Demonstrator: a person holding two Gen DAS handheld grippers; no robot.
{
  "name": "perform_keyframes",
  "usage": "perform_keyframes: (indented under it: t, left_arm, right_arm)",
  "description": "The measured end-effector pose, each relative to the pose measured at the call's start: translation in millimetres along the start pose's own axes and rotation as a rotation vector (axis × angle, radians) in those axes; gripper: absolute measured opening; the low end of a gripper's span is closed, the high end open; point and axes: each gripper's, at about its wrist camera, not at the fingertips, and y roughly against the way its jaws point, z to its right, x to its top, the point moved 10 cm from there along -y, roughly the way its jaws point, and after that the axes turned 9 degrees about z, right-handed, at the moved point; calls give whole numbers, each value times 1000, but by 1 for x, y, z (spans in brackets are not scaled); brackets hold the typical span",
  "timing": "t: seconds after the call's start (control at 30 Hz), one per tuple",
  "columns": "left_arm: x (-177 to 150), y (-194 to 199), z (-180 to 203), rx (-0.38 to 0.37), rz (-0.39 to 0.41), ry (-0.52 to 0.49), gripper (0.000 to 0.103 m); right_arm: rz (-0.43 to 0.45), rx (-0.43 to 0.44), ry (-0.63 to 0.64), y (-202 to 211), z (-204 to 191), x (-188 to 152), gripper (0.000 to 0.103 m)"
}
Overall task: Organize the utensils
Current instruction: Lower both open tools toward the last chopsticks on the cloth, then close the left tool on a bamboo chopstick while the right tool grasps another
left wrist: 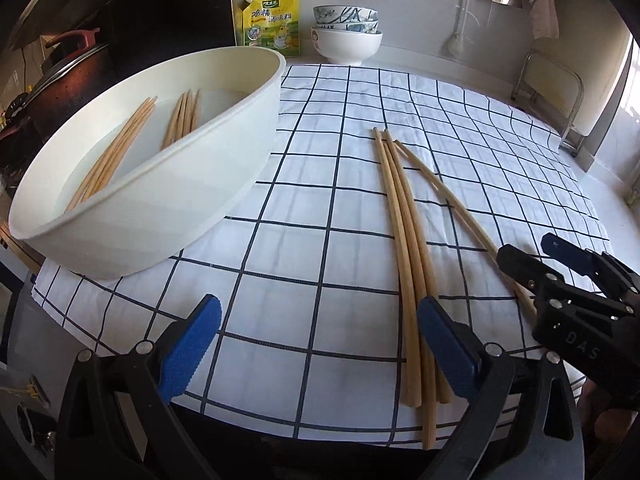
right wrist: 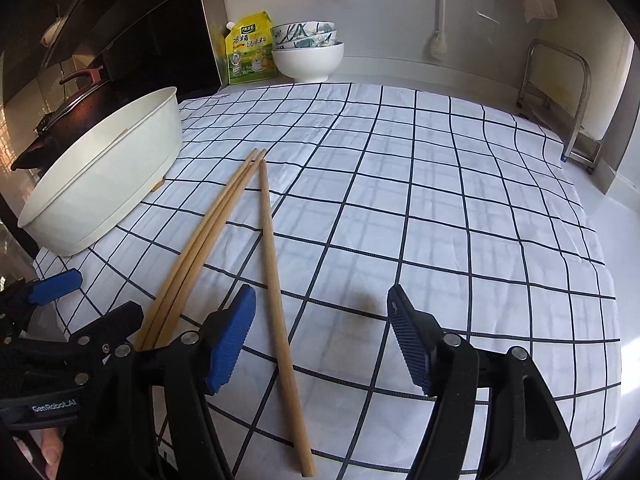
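Note:
Several wooden chopsticks (left wrist: 404,216) lie on the checked cloth (left wrist: 320,240); in the right wrist view I see three of them (right wrist: 224,224). A white oval tub (left wrist: 160,184) at the left holds several more chopsticks (left wrist: 182,120); the tub also shows in the right wrist view (right wrist: 108,172). My left gripper (left wrist: 320,344) is open and empty, its right pad beside the thick ends of the chopsticks. My right gripper (right wrist: 322,336) is open and empty, with one chopstick (right wrist: 276,280) lying just inside its left finger. The right gripper shows at the right edge of the left wrist view (left wrist: 560,276).
Stacked bowls (left wrist: 346,34) and a yellow seasoning pouch (left wrist: 272,22) stand at the back by the wall. A dark pot with a lid (left wrist: 60,76) sits left of the tub. A metal rack (left wrist: 560,96) stands at the back right.

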Motion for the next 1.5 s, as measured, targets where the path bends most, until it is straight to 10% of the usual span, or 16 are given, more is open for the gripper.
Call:
perform_keyframes:
  t: [1.17,1.37,1.5]
  left_arm:
    - [13,-24,1,67,15,-35,95]
    - [15,-23,12,9,17,-32,65]
    - [17,-22,21,-13,19,-34,28]
  right_arm:
    - [-1,-79,84,-7,2,-4,76]
    - [0,-40,88,-8,-7,-3,57]
    - [3,-20,127,-7,-18,-2,17]
